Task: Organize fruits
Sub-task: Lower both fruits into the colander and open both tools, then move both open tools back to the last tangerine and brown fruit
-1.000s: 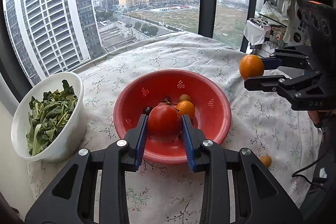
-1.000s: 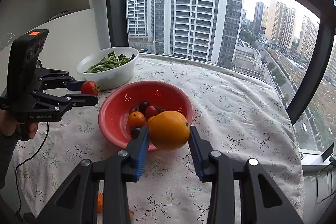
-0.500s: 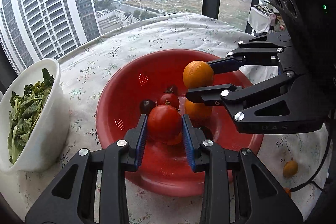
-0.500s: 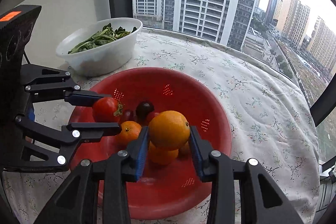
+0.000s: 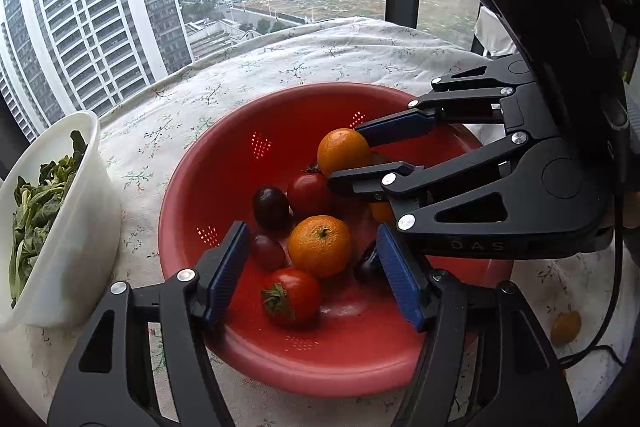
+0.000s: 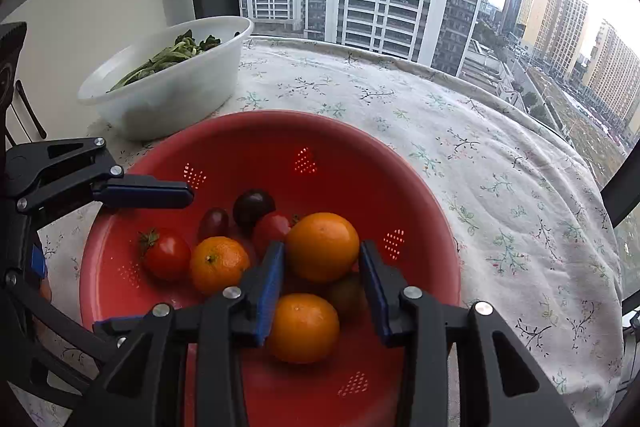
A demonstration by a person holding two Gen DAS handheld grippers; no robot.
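Observation:
A red colander (image 5: 192, 187) on the flowered cloth holds several fruits. My left gripper (image 5: 310, 231) hangs over its near side and its jaws are opening. The red tomato (image 5: 291, 297) lies loose on the colander floor between and below the blue pads, touching neither. My right gripper (image 6: 321, 247) is shut on a large orange (image 6: 322, 247) low inside the colander (image 6: 360, 163), above another orange (image 6: 303, 327). The left wrist view shows that same orange (image 5: 343, 151) pinched in the right gripper (image 5: 346, 157). A mandarin (image 5: 319, 245), dark plums and a small tomato lie in the middle.
A white bowl of leafy greens (image 5: 80, 227) stands just left of the colander, also visible in the right wrist view (image 6: 172, 95). A small orange fruit (image 5: 566, 327) lies on the cloth to the right. Window glass runs right behind the table's far edge.
The left jaws have spread and the tomato has dropped into the colander. Both grippers came down over the colander, and the right one carried its orange in among the fruit.

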